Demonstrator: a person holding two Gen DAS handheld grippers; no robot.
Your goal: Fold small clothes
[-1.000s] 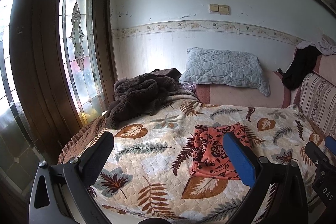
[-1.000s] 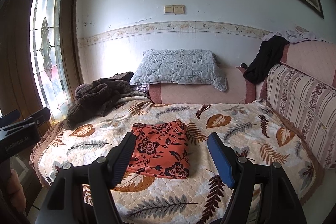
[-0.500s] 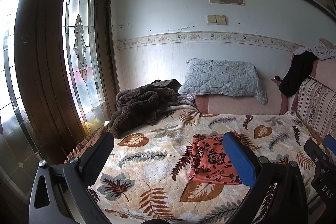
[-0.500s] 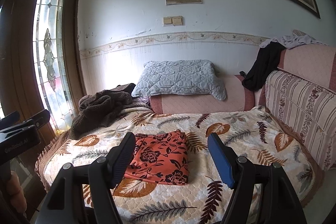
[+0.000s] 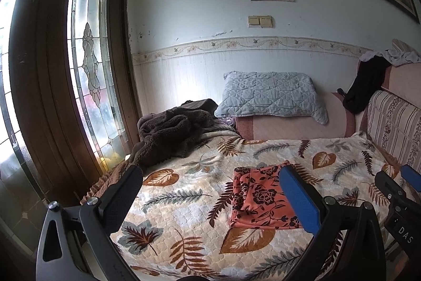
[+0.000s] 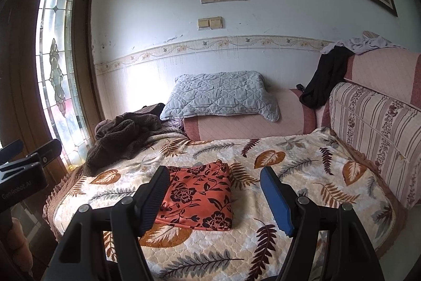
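**Folded cloth lies ahead of your right jaws**

The orange floral cloth [image 6: 197, 198] lies folded flat on the leaf-print quilt [image 6: 302, 165], long axis running away from you. Your right gripper [image 6: 214, 195] is nearer, jaws apart and empty; your left gripper [image 5: 210, 198], equally spread, sits off to its left.

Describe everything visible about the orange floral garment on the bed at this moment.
The orange floral garment is thin, soft-looking fabric printed with dark flowers and vines. It lies folded into a compact, roughly rectangular stack, flat on the leaf-patterned bedspread, near the middle of the bed toward its front edge. Layered edges show along its left side in the left wrist view. Nothing else rests on it. Both the left gripper and the right gripper are open and held back from it, not touching.
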